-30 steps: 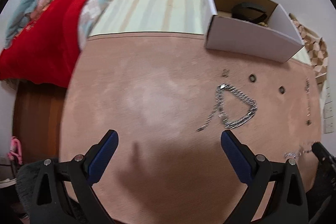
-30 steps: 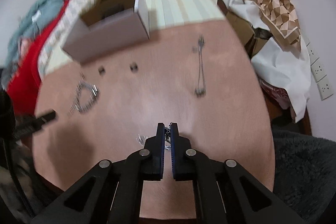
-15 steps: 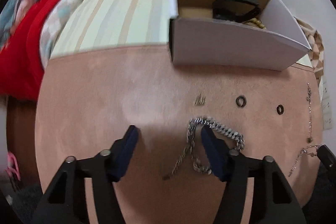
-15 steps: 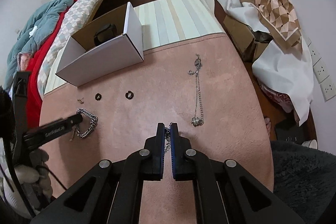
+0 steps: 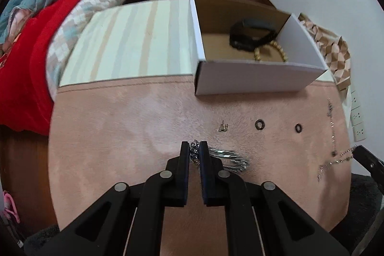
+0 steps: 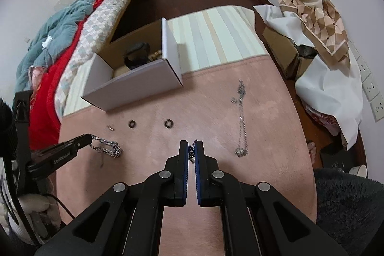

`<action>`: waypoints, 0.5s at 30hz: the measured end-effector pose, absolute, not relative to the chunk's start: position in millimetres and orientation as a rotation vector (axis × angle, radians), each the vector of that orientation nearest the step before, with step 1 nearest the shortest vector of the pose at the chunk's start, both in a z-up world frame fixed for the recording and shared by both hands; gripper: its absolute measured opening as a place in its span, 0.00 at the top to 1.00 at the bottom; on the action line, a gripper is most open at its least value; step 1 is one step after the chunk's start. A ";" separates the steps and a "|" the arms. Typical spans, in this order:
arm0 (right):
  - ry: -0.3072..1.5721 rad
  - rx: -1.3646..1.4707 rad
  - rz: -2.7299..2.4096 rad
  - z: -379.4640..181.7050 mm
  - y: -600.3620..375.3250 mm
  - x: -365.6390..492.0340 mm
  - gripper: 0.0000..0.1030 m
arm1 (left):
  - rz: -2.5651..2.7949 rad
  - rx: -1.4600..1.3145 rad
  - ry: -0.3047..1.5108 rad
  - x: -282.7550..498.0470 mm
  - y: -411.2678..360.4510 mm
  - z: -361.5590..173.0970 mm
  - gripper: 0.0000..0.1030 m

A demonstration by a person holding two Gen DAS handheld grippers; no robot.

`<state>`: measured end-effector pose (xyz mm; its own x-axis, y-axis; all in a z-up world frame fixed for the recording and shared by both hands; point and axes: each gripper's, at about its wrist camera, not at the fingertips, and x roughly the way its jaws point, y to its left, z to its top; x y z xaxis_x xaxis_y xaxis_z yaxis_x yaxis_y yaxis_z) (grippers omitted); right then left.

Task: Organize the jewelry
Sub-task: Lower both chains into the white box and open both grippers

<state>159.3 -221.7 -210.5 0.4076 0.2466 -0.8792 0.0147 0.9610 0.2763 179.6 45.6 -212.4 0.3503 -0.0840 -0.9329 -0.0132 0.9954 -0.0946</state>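
My left gripper (image 5: pixel 194 148) is shut on one end of a thick silver chain bracelet (image 5: pixel 230 156) that lies on the pink rug (image 5: pixel 120 131); it also shows in the right wrist view (image 6: pixel 108 146). My right gripper (image 6: pixel 191 148) is shut on a thin silver chain (image 6: pixel 191 155), which shows at the right of the left wrist view (image 5: pixel 336 162). A white cardboard box (image 5: pixel 252 78) at the back holds a black band (image 5: pixel 252 35) and a gold beaded bracelet (image 5: pixel 271 52).
Two dark rings (image 5: pixel 260 124) (image 5: pixel 298 128) and a small gold piece (image 5: pixel 223 127) lie on the rug before the box. A long silver necklace (image 6: pixel 241 116) lies to the right. A bed with red and teal bedding (image 5: pixel 36 23) is at left, paper and boxes (image 6: pixel 319 44) at right.
My left gripper moved forward over the thick chain and shut on its end. My right gripper stayed shut on the thin chain and has lifted slightly.
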 end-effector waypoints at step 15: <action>1.049 0.310 0.283 -147.1 -199.6 199.5 0.95 | -0.083 -0.154 1.066 198.0 63.9 -124.3 0.95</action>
<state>199.5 -199.6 -147.1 0.4698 0.3724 -0.8004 -0.0804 0.9209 0.3813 198.0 63.9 -124.3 0.4822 -0.1423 -0.8644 -0.0068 0.9861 -0.1661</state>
